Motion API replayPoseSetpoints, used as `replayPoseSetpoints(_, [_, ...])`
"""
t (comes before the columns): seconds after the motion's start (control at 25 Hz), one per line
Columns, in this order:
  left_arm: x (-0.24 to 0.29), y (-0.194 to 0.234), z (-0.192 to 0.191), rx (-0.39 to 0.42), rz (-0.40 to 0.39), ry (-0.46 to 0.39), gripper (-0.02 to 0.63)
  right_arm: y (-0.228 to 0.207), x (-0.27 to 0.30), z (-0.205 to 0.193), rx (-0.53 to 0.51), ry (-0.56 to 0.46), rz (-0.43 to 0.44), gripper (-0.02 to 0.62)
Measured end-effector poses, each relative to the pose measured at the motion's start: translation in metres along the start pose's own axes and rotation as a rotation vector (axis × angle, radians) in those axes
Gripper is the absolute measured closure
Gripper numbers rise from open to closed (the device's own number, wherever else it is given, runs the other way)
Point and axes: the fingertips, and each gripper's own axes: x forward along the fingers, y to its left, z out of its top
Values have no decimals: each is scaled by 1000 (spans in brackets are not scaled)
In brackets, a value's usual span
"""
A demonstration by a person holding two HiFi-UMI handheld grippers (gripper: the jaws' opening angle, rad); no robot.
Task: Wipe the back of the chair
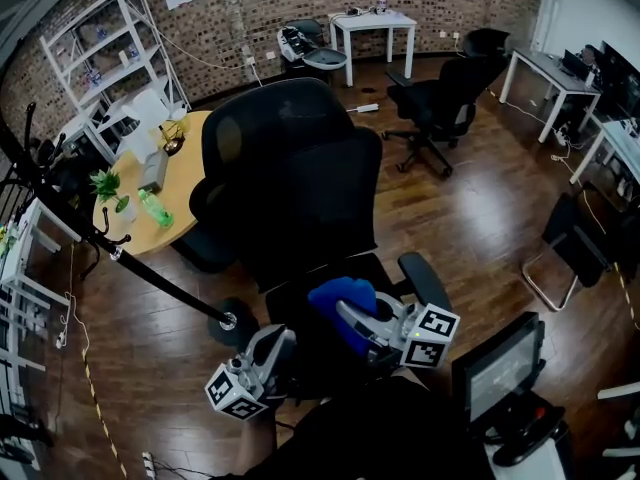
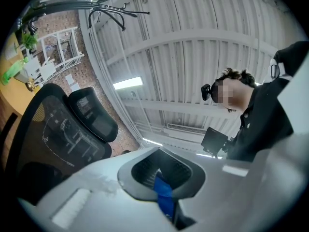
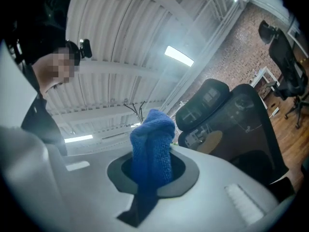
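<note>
A black office chair with a mesh back [image 1: 290,168] stands right in front of me, its seat toward me. Both grippers are low, over the seat, and tilted up at the ceiling. My right gripper [image 1: 352,320] [image 3: 152,170] is shut on a bunched blue cloth [image 1: 340,296] [image 3: 152,144] that sticks up from the jaws. My left gripper [image 1: 278,343] [image 2: 161,175] has its jaws together, with a thin blue sliver [image 2: 164,197] in the seam; what it is I cannot tell. The chair back [image 2: 58,134] [image 3: 236,124] shows to the side in both gripper views.
A round wooden table [image 1: 175,173] with a green bottle [image 1: 155,208] stands left of the chair. A black pole [image 1: 150,273] slants across the floor. A second black chair [image 1: 445,103] stands back right. A monitor [image 1: 495,368] is at my right.
</note>
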Motion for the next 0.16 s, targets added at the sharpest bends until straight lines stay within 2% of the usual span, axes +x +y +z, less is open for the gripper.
replayPoseSetpoints(0.16, [6, -1, 4, 11, -11, 1, 603, 5, 2, 11, -13, -27, 14, 566])
